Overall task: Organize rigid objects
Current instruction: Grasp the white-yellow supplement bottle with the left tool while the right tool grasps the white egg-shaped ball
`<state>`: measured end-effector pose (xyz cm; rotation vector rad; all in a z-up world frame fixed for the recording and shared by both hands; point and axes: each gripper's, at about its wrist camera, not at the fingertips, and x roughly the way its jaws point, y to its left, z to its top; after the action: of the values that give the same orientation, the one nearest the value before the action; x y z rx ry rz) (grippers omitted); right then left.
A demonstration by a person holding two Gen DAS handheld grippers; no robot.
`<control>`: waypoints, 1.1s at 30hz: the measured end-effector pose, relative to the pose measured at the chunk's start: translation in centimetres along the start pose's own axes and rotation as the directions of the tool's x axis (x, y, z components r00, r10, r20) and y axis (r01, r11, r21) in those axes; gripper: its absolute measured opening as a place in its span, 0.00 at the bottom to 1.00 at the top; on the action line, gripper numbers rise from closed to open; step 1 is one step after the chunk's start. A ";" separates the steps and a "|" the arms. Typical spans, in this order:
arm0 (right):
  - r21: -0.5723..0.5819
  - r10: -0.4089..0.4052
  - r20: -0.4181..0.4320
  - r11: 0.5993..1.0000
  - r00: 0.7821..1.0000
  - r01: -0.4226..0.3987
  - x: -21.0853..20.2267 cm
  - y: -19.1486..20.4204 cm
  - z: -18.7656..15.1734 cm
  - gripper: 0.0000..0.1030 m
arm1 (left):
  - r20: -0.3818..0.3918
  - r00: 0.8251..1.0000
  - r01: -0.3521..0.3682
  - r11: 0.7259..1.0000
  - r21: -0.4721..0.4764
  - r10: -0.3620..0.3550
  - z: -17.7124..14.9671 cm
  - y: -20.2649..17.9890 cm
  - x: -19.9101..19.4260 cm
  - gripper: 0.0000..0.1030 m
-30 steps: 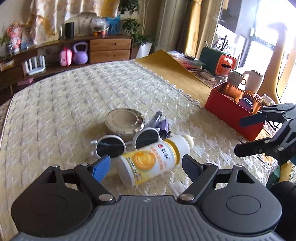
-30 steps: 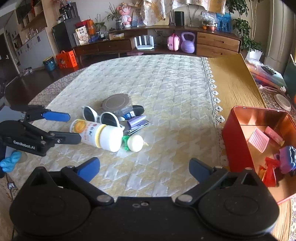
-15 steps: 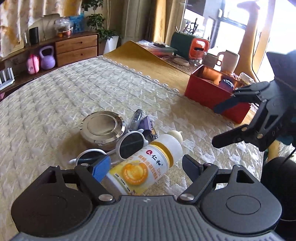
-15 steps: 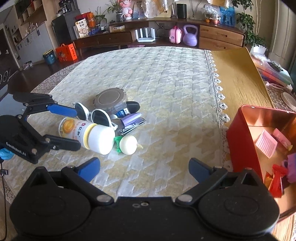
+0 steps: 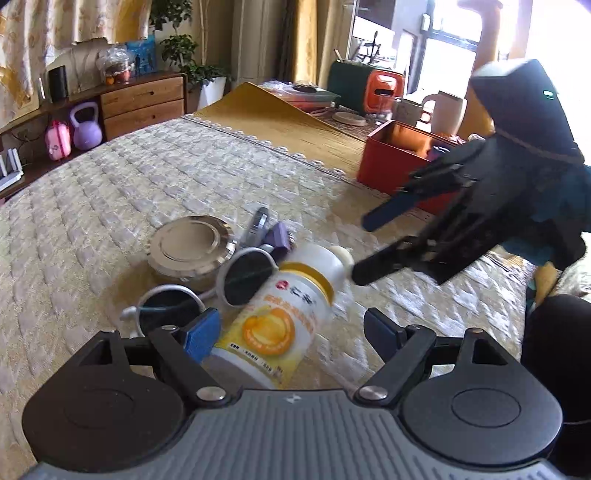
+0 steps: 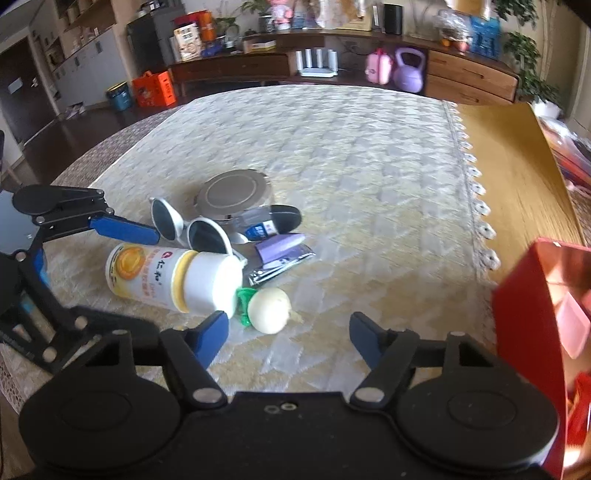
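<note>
Left gripper [image 5: 291, 328] spread wide around white-and-yellow bottle [image 5: 284, 310], lying beside round sunglasses [image 5: 207, 288]; orange label, white cap. Right gripper [image 6: 288, 328] gaped likewise, empty, near bottle's cap.

One bottle [image 6: 173, 278], one pair of sunglasses [image 6: 188, 229], one round tin [image 6: 234, 194], one purple block [image 6: 280, 244], one red box [image 5: 397, 162], two hand-held grippers

It is a home living room: a wooden sideboard [image 6: 369, 70] with drawers, house plants [image 5: 192, 62], curtains [image 5: 55, 22] and a kettlebell [image 6: 408, 72].
</note>
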<state>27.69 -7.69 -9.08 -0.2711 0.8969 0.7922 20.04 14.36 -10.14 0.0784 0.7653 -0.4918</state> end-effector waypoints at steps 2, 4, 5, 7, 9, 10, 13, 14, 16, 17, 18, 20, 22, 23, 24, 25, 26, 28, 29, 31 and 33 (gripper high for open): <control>-0.030 0.006 -0.005 1.000 1.000 -0.006 0.5 0.3 0.2 0.66 | -0.005 1.000 0.018 1.000 0.000 -0.018 -0.2 -0.3 -0.1 0.82; -0.057 0.009 -0.011 0.998 1.000 -0.010 0.9 0.4 0.3 0.63 | -0.009 1.000 0.019 1.000 0.007 -0.019 -0.3 -0.6 0.0 0.82; -0.067 0.016 -0.015 0.998 1.000 -0.017 1.1 0.4 0.4 0.62 | -0.013 1.000 0.015 1.000 0.008 -0.015 -0.4 -0.7 0.1 0.82; -0.078 0.027 -0.022 0.997 0.999 -0.029 1.4 0.4 0.5 0.60 | -0.022 1.000 0.003 1.000 0.008 -0.003 -0.5 -0.8 0.6 0.82; -0.085 0.033 -0.024 0.996 0.999 -0.035 1.6 0.4 0.5 0.56 | -0.028 1.000 -0.012 1.000 0.007 0.012 -0.5 -0.9 1.2 0.82; -0.085 0.035 -0.024 0.996 0.999 -0.037 1.7 0.5 0.5 0.56 | -0.031 0.999 -0.018 1.000 0.007 0.019 -0.5 -1.0 1.5 0.82; -0.085 0.035 -0.015 0.996 0.999 -0.036 1.8 0.5 0.3 0.56 | -0.033 0.999 -0.038 0.999 0.012 0.038 -0.5 -1.3 2.0 0.82; -0.085 0.035 -0.013 0.996 0.999 -0.036 1.8 0.4 0.3 0.55 | -0.034 0.998 -0.046 0.999 0.017 0.046 -0.5 -1.4 2.1 0.82; -0.090 0.036 -0.009 0.995 0.999 -0.037 1.9 0.5 0.2 0.54 | -0.042 0.997 -0.069 0.997 0.022 0.069 -0.5 -1.5 2.4 0.71; -0.093 0.036 -0.007 0.995 0.999 -0.036 1.9 0.5 0.2 0.53 | -0.047 0.996 -0.079 0.997 0.019 0.079 -0.5 -1.5 2.4 0.68; -0.098 0.036 -0.007 0.995 0.999 -0.036 1.9 0.5 0.2 0.52 | -0.047 0.995 -0.089 0.996 0.015 0.090 -0.5 -1.5 2.5 0.65; -0.116 0.031 -0.008 0.993 0.999 -0.032 2.0 0.7 0.4 0.52 | -0.046 0.994 -0.103 0.995 -0.002 0.103 -0.4 -1.5 2.3 0.58; -0.135 0.018 -0.005 0.991 1.000 -0.019 2.1 0.8 0.5 0.52 | -0.046 0.992 -0.121 0.992 -0.016 0.120 -0.4 -1.4 2.1 0.47; -0.142 0.013 -0.003 0.990 1.000 -0.013 2.1 0.9 0.5 0.52 | -0.047 0.991 -0.124 0.992 -0.023 0.122 -0.4 -1.4 2.0 0.47; -0.145 0.016 -0.005 0.989 1.000 -0.016 2.2 0.9 0.6 0.52 | -0.047 0.991 -0.128 0.991 -0.029 0.127 -0.4 -1.4 2.0 0.47; -0.146 0.019 -0.006 0.989 1.000 -0.020 2.3 0.9 0.6 0.52 | -0.046 0.990 -0.135 0.990 -0.031 0.133 -0.5 -1.5 2.0 0.47; -0.149 0.019 -0.005 0.989 1.000 -0.020 2.4 1.0 0.6 0.51 | -0.046 0.989 -0.143 0.989 -0.030 0.141 -0.5 -1.7 2.0 0.47; -0.158 0.029 -0.004 0.987 1.000 -0.029 2.3 1.1 0.6 0.46 | -0.048 0.987 -0.156 0.987 -0.033 0.155 -0.5 -1.9 2.1 0.47; -0.161 0.035 -0.003 0.986 0.999 -0.035 2.2 1.1 0.5 0.42 | -0.049 0.986 -0.160 0.986 -0.039 0.158 -0.4 -2.0 2.1 0.47; -0.158 0.039 0.000 0.987 0.999 -0.038 2.0 1.3 0.3 0.38 | -0.051 0.985 -0.165 0.985 -0.047 0.163 -0.4 -2.0 2.1 0.47; -0.153 0.036 0.007 0.988 0.999 -0.035 1.8 1.3 0.0 0.31 | -0.055 0.983 -0.177 0.983 -0.055 0.174 -0.4 -2.2 2.1 0.47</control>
<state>27.41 -5.85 -10.37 -0.3866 0.8344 0.8964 20.14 11.69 -11.62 0.1017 0.8135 -0.3002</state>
